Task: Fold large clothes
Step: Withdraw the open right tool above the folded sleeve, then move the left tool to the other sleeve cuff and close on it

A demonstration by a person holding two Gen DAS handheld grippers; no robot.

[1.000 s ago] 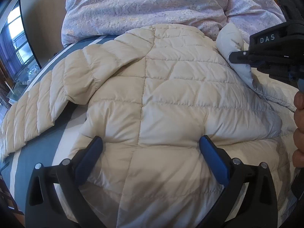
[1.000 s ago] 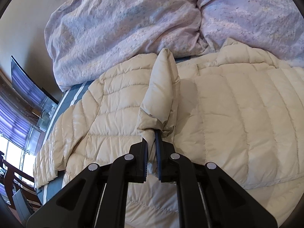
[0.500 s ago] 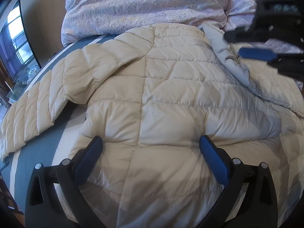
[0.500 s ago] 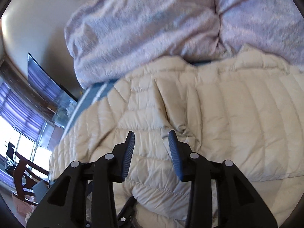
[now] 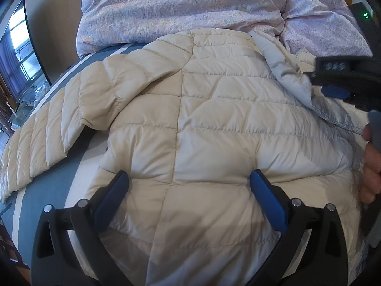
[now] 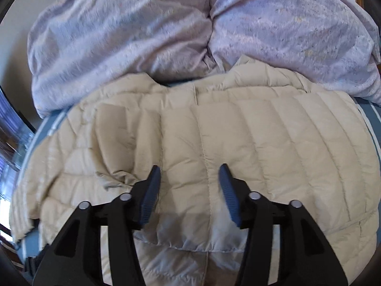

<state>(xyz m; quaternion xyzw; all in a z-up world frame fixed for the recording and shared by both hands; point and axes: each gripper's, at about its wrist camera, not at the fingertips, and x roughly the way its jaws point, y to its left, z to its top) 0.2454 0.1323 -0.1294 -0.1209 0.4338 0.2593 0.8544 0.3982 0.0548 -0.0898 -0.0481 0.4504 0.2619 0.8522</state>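
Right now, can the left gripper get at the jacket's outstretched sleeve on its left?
Probably yes. The left gripper has its jaws open with only the jacket body bulging between them, nothing clamped. The sleeve lies flat on the striped bed with nothing on it; the right gripper is on the far side.

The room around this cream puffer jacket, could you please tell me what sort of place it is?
Most likely a bedroom: the puffer jacket lies on a bed with a blue-and-white striped sheet, a rumpled lilac duvet is bunched behind it, and a window shows at the left.
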